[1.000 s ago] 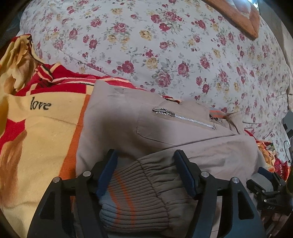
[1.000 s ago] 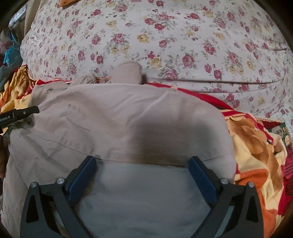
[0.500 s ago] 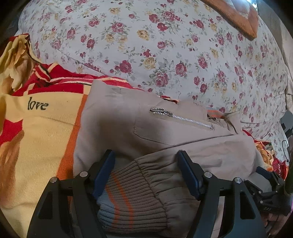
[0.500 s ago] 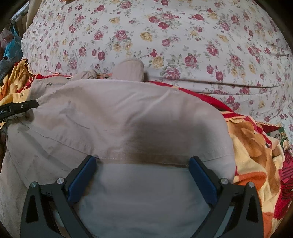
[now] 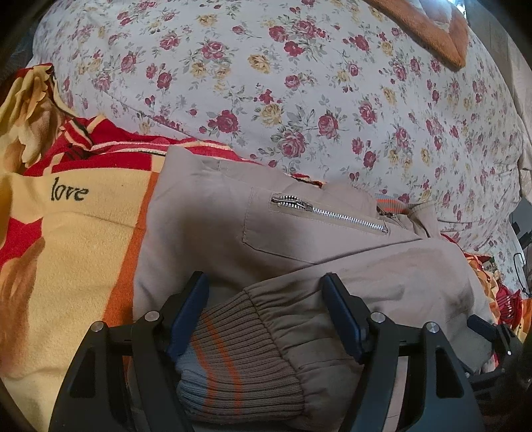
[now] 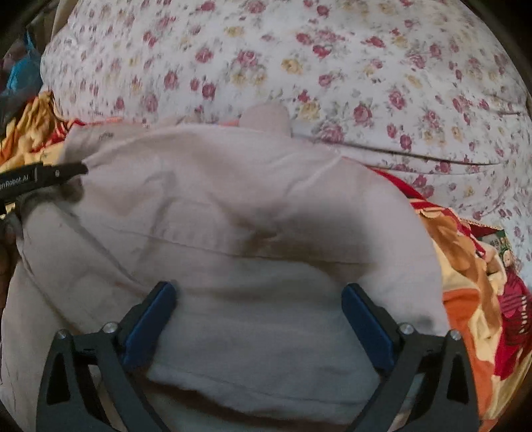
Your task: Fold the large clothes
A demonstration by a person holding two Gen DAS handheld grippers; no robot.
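A beige jacket [image 5: 212,229] with a silver zipper pocket [image 5: 329,212] lies on the bed. My left gripper [image 5: 266,292] is open, its blue pads on either side of the ribbed knit cuff [image 5: 239,362] with an orange stripe. In the right wrist view the jacket's body [image 6: 232,216] is bunched in folds, and my right gripper [image 6: 259,299] is open with the fabric between its pads. The left gripper's black finger [image 6: 43,174] shows at the left edge there. The right gripper's tip [image 5: 488,332] shows at the lower right of the left wrist view.
A yellow, red and orange blanket [image 5: 66,249] with the word "love" lies under the jacket; it also shows at the right of the right wrist view [image 6: 465,282]. A floral quilt [image 5: 299,83] fills the far side. An orange cushion corner [image 5: 432,30] sits far right.
The right wrist view has shifted and blurred; the jacket body now shows more creases and sits higher. The left gripper stays over the cuff with little movement.
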